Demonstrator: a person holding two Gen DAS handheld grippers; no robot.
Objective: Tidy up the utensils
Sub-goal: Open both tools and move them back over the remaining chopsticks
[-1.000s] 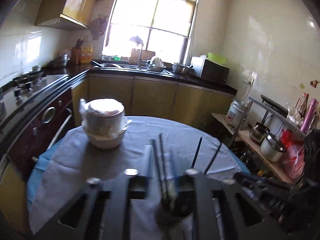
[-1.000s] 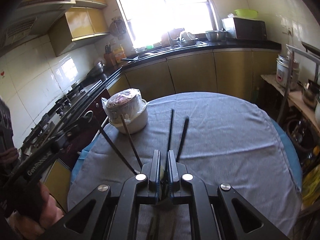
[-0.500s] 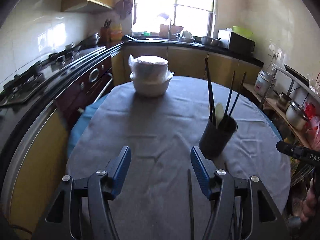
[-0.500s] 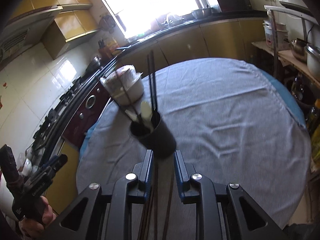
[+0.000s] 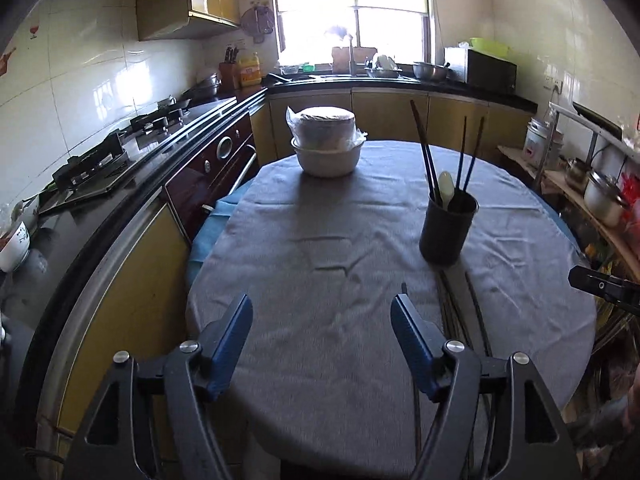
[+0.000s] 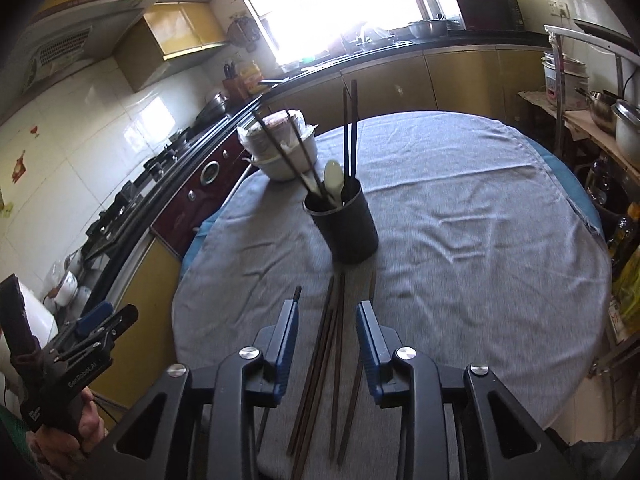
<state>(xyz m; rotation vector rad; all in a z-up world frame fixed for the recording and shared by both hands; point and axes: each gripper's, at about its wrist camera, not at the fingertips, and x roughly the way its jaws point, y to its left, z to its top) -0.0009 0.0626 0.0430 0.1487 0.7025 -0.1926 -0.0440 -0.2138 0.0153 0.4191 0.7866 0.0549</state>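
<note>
Here, the dark cylindrical utensil holder [image 6: 346,226] stands upright on the grey tablecloth [image 6: 460,240], ahead of the right gripper [image 6: 328,334] and slightly to its right. It holds several dark chopsticks [image 6: 350,132] leaning apart from each other and a pale spoon [image 6: 334,180] with its bowl upward. More loose chopsticks [image 6: 334,344] lie flat on the cloth in a rough bundle, running from just in front of the holder back toward the gripper and passing between its two blue-padded fingers [image 6: 366,332]. The right jaws are opening and the pads do not press on the sticks.

From the left gripper [image 5: 322,336], the holder [image 5: 448,226] sits ahead and to the right, and the loose chopsticks [image 5: 454,308] lie just beside its right finger, outside the gap. Its jaws stand wide and are opening, with only bare cloth between them. Both grippers tilt downward toward the table. Farther ahead of the left gripper, a wrapped stack of white bowls [image 5: 326,144] sits near the table's far edge. In the right wrist view, a hand [image 6: 80,428] grips the left gripper's handle at the lower left.
</note>
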